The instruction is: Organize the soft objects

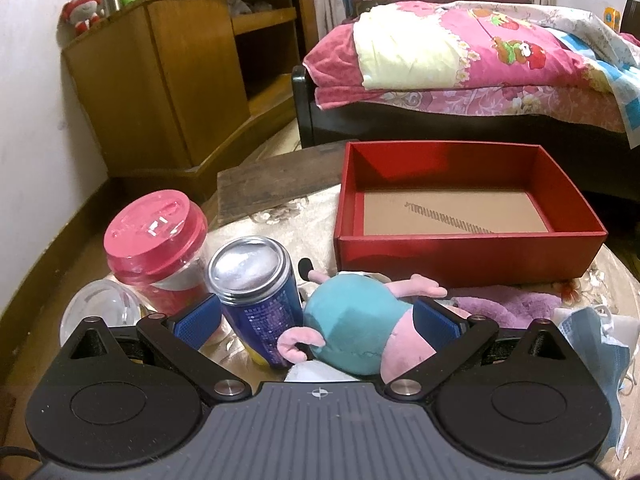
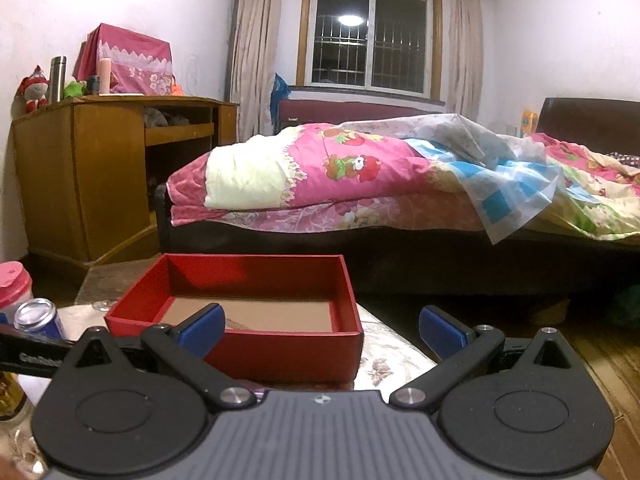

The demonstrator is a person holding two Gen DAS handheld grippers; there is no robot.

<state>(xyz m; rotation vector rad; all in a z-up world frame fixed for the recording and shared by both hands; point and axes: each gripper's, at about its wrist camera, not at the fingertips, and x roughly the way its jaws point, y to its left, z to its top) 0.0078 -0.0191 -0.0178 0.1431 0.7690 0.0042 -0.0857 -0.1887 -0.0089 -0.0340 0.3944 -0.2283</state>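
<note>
Jaws of the left gripper [image 1: 316, 320] spread wide around plush toy [image 1: 356, 328] and blue can [image 1: 260, 300]; right gripper [image 2: 322, 330], equally spread, faces the empty red box [image 2: 280, 354] awaiting softs.

Fuzzy cloth plush toy [image 1: 360, 320], glossy metal can [image 1: 256, 280], matt cardboard box [image 1: 460, 248].

In the left wrist view, the gripper body covers the plush toy's [image 1: 360, 328] lower end and the blue can's [image 1: 260, 300] base at lower centre. The can's print is too small to read. At lower right, the face masks [image 1: 592, 332] run behind the housing. In the right wrist view, the pink-lidded jar [image 2: 12, 284] is cut off at the left edge.
</note>
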